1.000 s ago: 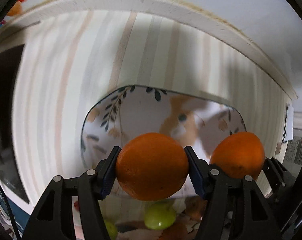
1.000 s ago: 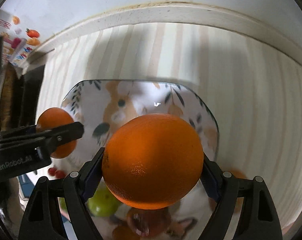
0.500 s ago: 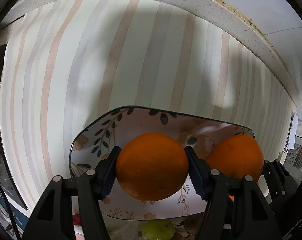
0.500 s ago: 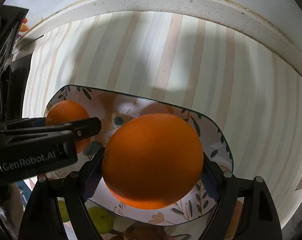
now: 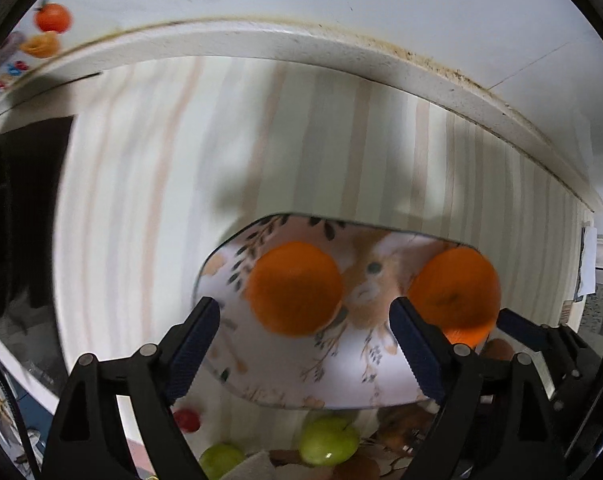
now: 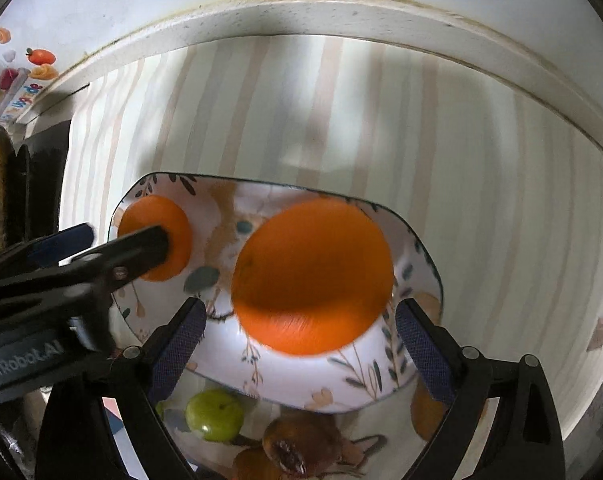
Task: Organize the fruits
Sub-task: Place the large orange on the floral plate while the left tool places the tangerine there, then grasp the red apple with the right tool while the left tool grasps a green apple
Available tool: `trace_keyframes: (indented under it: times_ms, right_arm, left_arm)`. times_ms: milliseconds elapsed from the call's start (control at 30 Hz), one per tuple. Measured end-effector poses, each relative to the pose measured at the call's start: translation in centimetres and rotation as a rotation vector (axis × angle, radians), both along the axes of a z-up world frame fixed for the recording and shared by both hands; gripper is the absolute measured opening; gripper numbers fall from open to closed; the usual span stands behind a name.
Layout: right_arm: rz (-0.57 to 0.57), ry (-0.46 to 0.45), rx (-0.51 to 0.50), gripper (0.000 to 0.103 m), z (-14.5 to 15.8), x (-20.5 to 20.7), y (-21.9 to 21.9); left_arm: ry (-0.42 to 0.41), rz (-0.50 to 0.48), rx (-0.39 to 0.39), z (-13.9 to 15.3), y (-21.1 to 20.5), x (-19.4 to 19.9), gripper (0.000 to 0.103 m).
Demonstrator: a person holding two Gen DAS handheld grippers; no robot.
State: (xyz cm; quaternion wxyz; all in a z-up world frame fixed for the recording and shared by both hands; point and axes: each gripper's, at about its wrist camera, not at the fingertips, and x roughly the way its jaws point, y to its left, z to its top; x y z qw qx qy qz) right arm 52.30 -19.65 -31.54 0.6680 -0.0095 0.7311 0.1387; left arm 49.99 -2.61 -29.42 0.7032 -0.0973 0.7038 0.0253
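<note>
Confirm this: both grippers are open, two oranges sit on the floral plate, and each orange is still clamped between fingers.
Not clamped. Both oranges lie free on the plate; the left gripper and the right gripper stand open clear of them. Both wrist views show it. The rest holds.

Left tool [image 5: 303, 334]: matte black plastic arms, round silver screw heads at the joints, dark blue ribbed pads [image 5: 191, 346] lining both fingers. Right tool [image 6: 297, 338]: same black build, silver screws, blue textured pads [image 6: 177, 342]. White "GenRobot.AI" lettering, partly cut off, on left tool's body.
</note>
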Motion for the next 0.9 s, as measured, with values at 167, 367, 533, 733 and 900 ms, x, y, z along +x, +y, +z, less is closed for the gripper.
trace_keyframes:
  times_ms: [167,367,533,733,900]
  right_arm:
    - [-0.045,-0.032,0.009,0.098,2.5,-2.6,-2.2]
    - [-0.085,-0.091,-0.004,0.098,4.8,-6.2,-1.1]
    - [-0.127,-0.161,-0.015,0.098,7.9,-10.1,-0.1]
    - [-0.178,-0.239,-0.017,0.098,10.6,-13.7,2.7]
    - [-0.218,-0.248,0.021,0.098,11.7,-17.0,3.3]
  left_arm:
    - [-0.048,0.029,0.016,2.7,0.2,-3.4,0.087]
    - [-0.134,0.002,0.048,5.2,2.0,-6.2,0.087]
    - [-0.212,-0.06,0.082,8.4,2.0,-8.9,0.087]
    - [-0.276,-0.115,0.065,11.3,2.8,-12.7,0.087]
    - [-0.296,-0.137,0.023,12.4,3.6,-15.2,0.087]
